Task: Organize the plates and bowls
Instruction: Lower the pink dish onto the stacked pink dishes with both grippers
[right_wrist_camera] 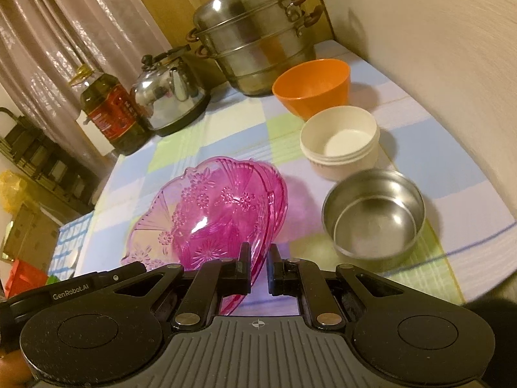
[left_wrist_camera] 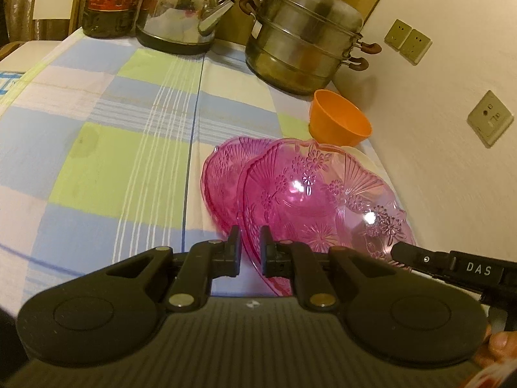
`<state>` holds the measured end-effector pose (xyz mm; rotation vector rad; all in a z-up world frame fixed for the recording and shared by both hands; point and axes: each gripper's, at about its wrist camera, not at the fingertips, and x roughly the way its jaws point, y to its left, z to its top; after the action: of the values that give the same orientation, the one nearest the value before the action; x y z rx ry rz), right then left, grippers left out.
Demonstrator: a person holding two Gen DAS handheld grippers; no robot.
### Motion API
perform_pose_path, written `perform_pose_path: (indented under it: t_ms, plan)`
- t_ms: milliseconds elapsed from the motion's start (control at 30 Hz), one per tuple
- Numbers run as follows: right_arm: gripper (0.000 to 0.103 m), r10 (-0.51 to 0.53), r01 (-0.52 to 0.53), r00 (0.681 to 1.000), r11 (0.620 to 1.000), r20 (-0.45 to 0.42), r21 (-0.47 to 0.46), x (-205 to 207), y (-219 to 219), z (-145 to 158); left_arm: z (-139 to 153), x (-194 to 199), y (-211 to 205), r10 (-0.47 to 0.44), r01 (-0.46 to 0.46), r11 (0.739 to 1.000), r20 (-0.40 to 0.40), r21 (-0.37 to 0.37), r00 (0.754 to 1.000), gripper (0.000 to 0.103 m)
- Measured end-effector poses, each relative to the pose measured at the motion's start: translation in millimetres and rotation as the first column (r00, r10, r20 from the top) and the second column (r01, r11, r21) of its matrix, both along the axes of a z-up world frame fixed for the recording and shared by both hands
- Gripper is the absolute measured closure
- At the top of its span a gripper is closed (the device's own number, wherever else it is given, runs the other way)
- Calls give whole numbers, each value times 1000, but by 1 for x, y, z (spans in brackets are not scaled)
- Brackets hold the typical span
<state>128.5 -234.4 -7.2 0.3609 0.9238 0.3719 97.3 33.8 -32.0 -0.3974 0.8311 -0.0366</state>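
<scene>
A pink see-through plate [left_wrist_camera: 310,200] with a flower pattern is held tilted above a second pink plate [left_wrist_camera: 223,174] on the checked cloth. My left gripper [left_wrist_camera: 250,239] is shut on its near rim. My right gripper [right_wrist_camera: 258,255] is shut on the opposite rim of the same plate [right_wrist_camera: 210,213], and shows in the left wrist view [left_wrist_camera: 400,250]. An orange bowl [right_wrist_camera: 311,85], a white bowl [right_wrist_camera: 339,139] and a steel bowl [right_wrist_camera: 374,213] stand in a row to the right of the plates.
A steel steamer pot [right_wrist_camera: 255,42], a kettle [right_wrist_camera: 168,93] and an oil bottle [right_wrist_camera: 110,113] stand at the back of the table [left_wrist_camera: 97,148]. A wall with sockets [left_wrist_camera: 489,118] runs along the right side.
</scene>
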Motion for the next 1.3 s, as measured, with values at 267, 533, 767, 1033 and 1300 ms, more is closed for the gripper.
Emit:
perform_pose_path:
  t_ms: [267,533,767,1033,1300]
  plan:
    - [94,16,-16,1000,999,-21,-34,45,17,-19,-10,43,6,-1,2,999,-18,45,1000,93]
    - [93,24,-27,998,998,-50,-54,68,26,-40,-29,63,13,0,2,998,-45,56,999,93]
    - [93,28,-32,998,997,-58,-76,75,28,-50,-38,74,11,-12,17,997,-55,77,998,93]
    - [93,54,-56,998,989,-19,-134,79,38,-52,-45,79,11,-18,24,995,-65,94,998,92]
    - [92,73,-74,997,985,-11,-155,82,46,-60,-48,82,9,-25,34,990,-62,134,998,91]
